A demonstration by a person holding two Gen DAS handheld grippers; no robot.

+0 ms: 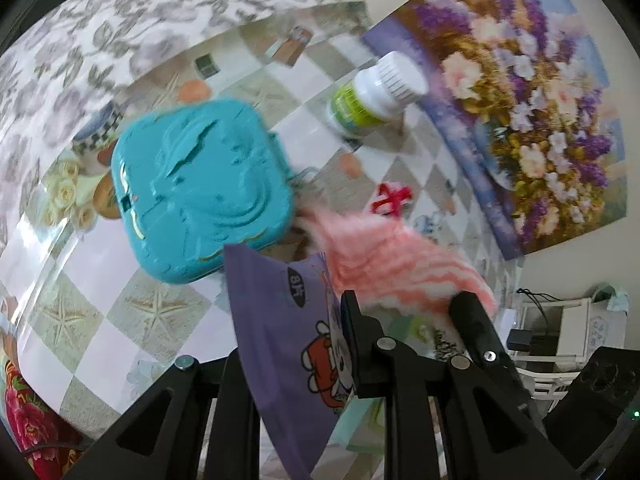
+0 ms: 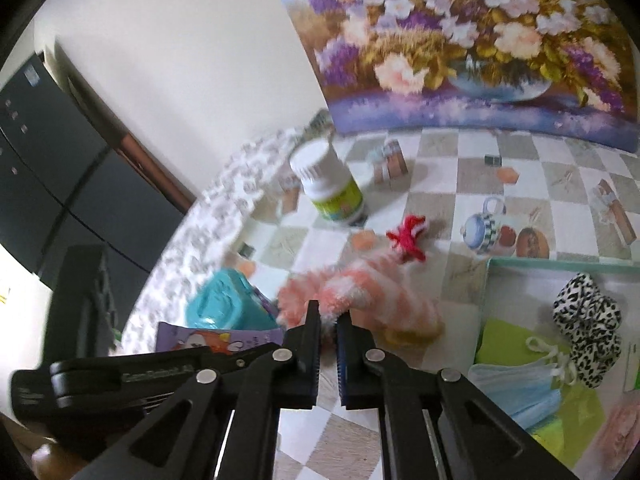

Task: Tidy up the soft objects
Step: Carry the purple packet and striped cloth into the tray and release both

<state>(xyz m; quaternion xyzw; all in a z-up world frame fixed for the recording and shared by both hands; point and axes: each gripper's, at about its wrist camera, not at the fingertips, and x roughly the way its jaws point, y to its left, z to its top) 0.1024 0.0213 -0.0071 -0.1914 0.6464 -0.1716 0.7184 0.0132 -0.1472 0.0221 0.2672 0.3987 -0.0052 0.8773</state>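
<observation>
A fluffy pink-and-white striped sock (image 1: 392, 264) lies on the checked table; it also shows in the right wrist view (image 2: 368, 296). My left gripper (image 1: 404, 304) has its fingers around the sock's near end, with a purple cartoon packet (image 1: 288, 336) under the left finger. My right gripper (image 2: 329, 314) is nearly shut on the sock's fluffy near edge. A small red yarn piece (image 2: 408, 236) lies beyond the sock. A shallow box (image 2: 520, 266) at the right holds a leopard-print soft item (image 2: 588, 336) and a blue face mask (image 2: 516, 384).
A teal plastic case (image 1: 200, 188) lies left of the sock. A white bottle with a green label (image 2: 328, 184) stands behind. A flower painting (image 2: 480, 40) leans at the table's back. A black device (image 2: 100, 376) sits at the near left.
</observation>
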